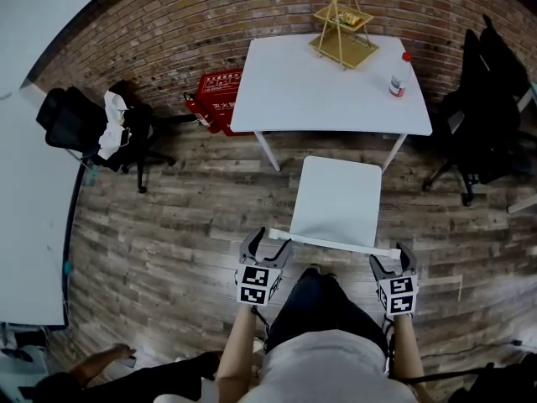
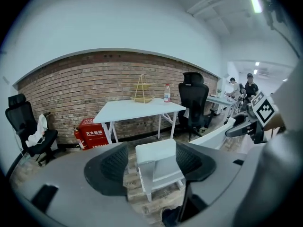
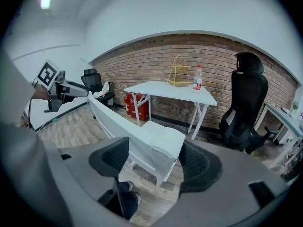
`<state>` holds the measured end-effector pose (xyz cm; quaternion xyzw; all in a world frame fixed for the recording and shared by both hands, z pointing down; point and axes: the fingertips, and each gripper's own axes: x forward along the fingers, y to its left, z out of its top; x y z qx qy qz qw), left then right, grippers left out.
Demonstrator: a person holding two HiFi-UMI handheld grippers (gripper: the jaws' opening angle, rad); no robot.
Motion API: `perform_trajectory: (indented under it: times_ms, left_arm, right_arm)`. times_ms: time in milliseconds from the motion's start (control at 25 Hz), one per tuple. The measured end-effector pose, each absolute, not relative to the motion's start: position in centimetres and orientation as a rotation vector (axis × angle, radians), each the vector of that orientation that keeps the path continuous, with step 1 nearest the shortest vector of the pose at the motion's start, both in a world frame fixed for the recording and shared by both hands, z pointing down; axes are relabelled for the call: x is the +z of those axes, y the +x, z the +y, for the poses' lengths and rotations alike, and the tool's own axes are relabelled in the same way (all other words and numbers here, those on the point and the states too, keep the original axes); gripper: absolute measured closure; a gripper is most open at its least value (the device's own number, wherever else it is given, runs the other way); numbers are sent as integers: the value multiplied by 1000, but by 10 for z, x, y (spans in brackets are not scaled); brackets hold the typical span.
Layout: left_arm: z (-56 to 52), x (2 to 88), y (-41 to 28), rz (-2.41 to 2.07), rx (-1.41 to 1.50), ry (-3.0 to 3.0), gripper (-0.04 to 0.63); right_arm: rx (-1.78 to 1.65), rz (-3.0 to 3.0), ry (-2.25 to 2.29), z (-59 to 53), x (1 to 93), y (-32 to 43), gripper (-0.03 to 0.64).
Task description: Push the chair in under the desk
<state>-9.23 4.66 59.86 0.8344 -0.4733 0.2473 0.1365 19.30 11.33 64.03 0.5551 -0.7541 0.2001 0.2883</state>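
A white chair (image 1: 336,200) stands on the wood floor just in front of the white desk (image 1: 285,99), its seat towards the desk and its back rail (image 1: 331,243) nearest me. My left gripper (image 1: 267,243) is open around the rail's left end, my right gripper (image 1: 393,260) open around its right end. In the left gripper view the chair's (image 2: 156,152) end post stands between the spread pads (image 2: 111,167) with floor showing beside it. In the right gripper view the chair's (image 3: 161,138) back corner sits between the pads (image 3: 201,167), not squeezed.
On the desk are a gold wire rack (image 1: 344,28) and a bottle (image 1: 400,75). A red box (image 1: 218,99) sits by the desk's left leg. Black office chairs stand at left (image 1: 92,128) and right (image 1: 487,99). A white table (image 1: 29,225) runs along the left.
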Motion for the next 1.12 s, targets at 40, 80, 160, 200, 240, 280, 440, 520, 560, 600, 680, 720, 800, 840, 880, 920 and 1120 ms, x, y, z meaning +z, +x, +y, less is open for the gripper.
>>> perform_trajectory:
  times_ms: [40,80,160,200,240,280,440,520,560,600,680,720,800,840,880,920,1120]
  left_arm:
    - [46,598,-93,-1349,717,2428,277]
    - [45,598,-93,-1322,724,2441,264]
    - [45,604,-91,-1243,766,2467,253]
    - [46,608,-89,-1196,796,2481,253]
    - [47,613,-87,-1152,824,2492,253]
    - [47,618,-85,-1119,848,2499,252]
    - [42,627,-77,-1037,811,2501,249]
    - [43,631,-79,-1001,740,2467,249]
    - [44,633,-80,-984,710,2454,250]
    - [44,634,-80,-967,694,2451,250]
    - [43,634,-79,-940,702,2467,249]
    - [42,634,-78,-931,710,2476,249]
    - [42,633,-77,-934,713,2484,250]
    - [42,633,-77,-944,713,2481,250]
    - [42,632,-77,-955,716,2475,250]
    - [42,632,-77,-966,721,2468,250]
    - [41,632,-77,-991,735,2453,250]
  right_arm:
    - [537,-2024,1471,114,641,192,296]
    - [539,-2035,1456,113,641,190,296]
    - [538,-2052,1426,111,642,189,296]
    - [536,-2057,1413,111,643,188,295]
    - [533,-2057,1401,111,644,187,295]
    - [532,-2053,1388,111,644,185,295]
    - [517,-2039,1368,108,642,182,295]
    - [516,-2042,1369,108,644,182,293]
    - [517,-2044,1367,108,644,181,293]
    - [519,-2048,1363,107,644,180,293]
    - [525,-2054,1357,106,644,179,291]
    - [526,-2056,1356,105,644,179,291]
    - [525,-2056,1360,105,644,179,290]
    - [526,-2051,1365,105,644,180,290]
    - [528,-2043,1370,105,644,180,286]
    - [531,-2035,1375,105,644,181,281]
    - [552,-2017,1371,102,643,182,279]
